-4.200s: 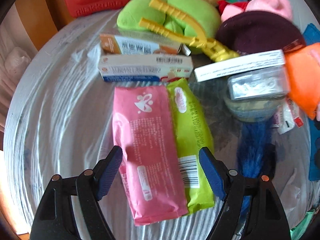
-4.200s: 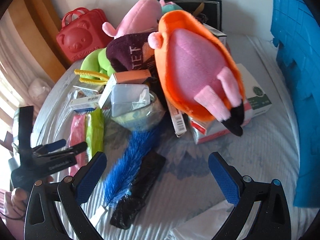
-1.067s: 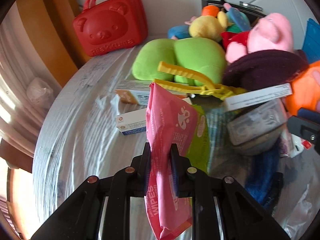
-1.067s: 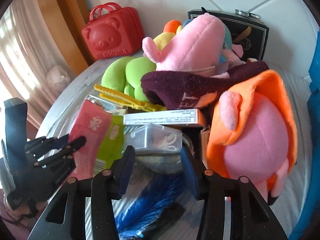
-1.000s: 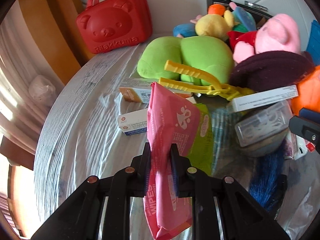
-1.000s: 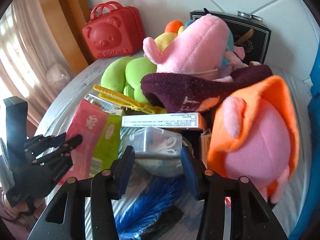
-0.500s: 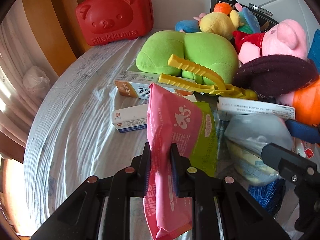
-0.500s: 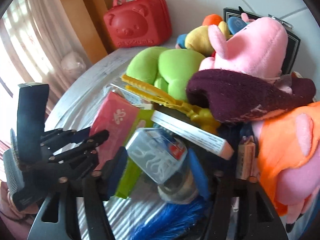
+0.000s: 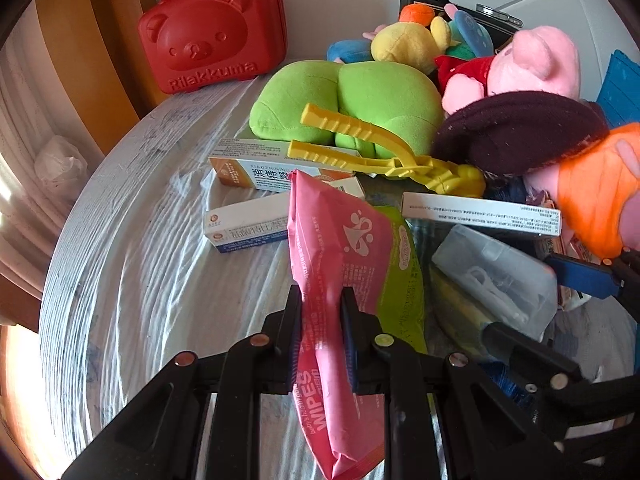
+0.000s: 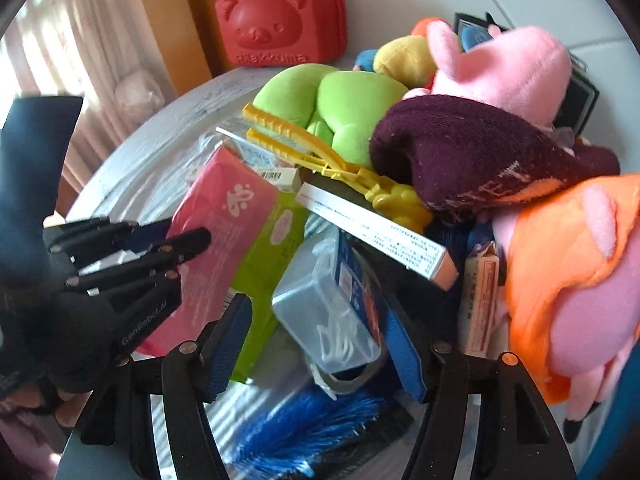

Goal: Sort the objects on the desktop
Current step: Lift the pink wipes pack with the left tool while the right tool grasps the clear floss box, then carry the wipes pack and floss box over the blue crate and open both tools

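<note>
My left gripper (image 9: 320, 320) is shut on a pink wipes pack (image 9: 340, 248) and holds it tilted up off the white-covered table (image 9: 140, 280). A green wipes pack (image 9: 400, 280) lies just behind it. In the right wrist view the same pink wipes pack (image 10: 216, 240) hangs in the left gripper (image 10: 180, 232) at the left. My right gripper (image 10: 316, 348) stands open around a clear plastic box of floss picks (image 10: 320, 312). Its left pad is a little apart from the box, and the right pad is at the box's side.
Behind the packs lie two white medicine boxes (image 9: 248, 224), yellow plastic tongs (image 9: 380, 152) and a long white box (image 9: 480, 214). Plush toys and a maroon hat (image 9: 516, 132) are piled at the back right. A red bear case (image 9: 212, 40) stands far left. A blue brush (image 10: 304, 428) lies under the right gripper.
The left gripper closed on the pink pack and lifted it. The right gripper came down and leftward over the clear box, and its jaws widened around it.
</note>
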`<state>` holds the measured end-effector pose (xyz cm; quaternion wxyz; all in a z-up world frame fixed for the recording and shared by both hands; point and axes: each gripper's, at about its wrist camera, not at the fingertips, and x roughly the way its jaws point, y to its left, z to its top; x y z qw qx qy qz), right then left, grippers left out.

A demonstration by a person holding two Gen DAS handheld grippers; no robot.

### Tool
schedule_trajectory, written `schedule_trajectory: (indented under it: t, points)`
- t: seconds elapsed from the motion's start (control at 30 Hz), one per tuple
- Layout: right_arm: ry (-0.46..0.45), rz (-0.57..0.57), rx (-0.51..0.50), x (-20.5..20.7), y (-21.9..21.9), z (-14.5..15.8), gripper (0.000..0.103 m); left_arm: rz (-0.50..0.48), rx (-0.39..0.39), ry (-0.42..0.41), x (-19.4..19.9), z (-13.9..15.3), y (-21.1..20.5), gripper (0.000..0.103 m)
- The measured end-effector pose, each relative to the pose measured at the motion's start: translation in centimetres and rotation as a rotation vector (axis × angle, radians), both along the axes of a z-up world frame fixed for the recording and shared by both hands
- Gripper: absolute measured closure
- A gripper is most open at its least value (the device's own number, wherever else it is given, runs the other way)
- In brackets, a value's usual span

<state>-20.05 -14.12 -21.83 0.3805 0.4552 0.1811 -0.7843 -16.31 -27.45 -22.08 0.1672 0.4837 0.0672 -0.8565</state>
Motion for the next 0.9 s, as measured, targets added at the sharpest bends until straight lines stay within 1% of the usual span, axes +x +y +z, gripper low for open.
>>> schedule_trajectory:
  t: [0.07, 0.13, 0.2, 0.27, 0.33, 0.47, 0.63, 0.73, 0.9]
  points:
    - [0.045, 0.005, 0.016, 0.4, -0.4, -0.2, 0.043, -0.002, -0.002, -0.007, 0.1, -0.1, 0.4, 0.085]
    - [0.060, 0.000, 0.014, 0.1, -0.6, -0.6, 0.057, -0.010, -0.013, -0.007, 0.1, -0.1, 0.9, 0.085]
    - [0.079, -0.006, 0.021, -0.3, -0.9, -0.8, 0.059, -0.019, -0.038, -0.003, 0.2, 0.3, 1.4, 0.085]
    - [0.087, -0.007, 0.013, -0.3, -0.8, -0.4, 0.063, -0.021, -0.043, 0.009, 0.3, 0.9, 1.7, 0.085]
    - [0.085, -0.015, -0.030, -0.2, -0.3, 0.5, 0.065, -0.019, -0.053, 0.028, 0.6, 1.8, 1.9, 0.085]
    - [0.114, -0.035, -0.119, 0.1, 1.1, 3.6, 0.066, -0.009, -0.075, 0.080, 1.5, 4.4, 1.9, 0.085]
    - [0.169, -0.061, -0.206, 0.9, 2.8, 7.5, 0.066, -0.016, -0.116, 0.193, 3.4, 9.0, 2.9, 0.085]
    - [0.223, -0.083, -0.254, 1.8, 4.3, 10.1, 0.066, -0.041, -0.148, 0.267, 4.3, 12.0, 4.1, 0.086]
    - [0.350, -0.145, -0.336, 3.8, 8.3, 15.4, 0.066, -0.094, -0.181, 0.389, 4.9, 16.6, 7.3, 0.087]
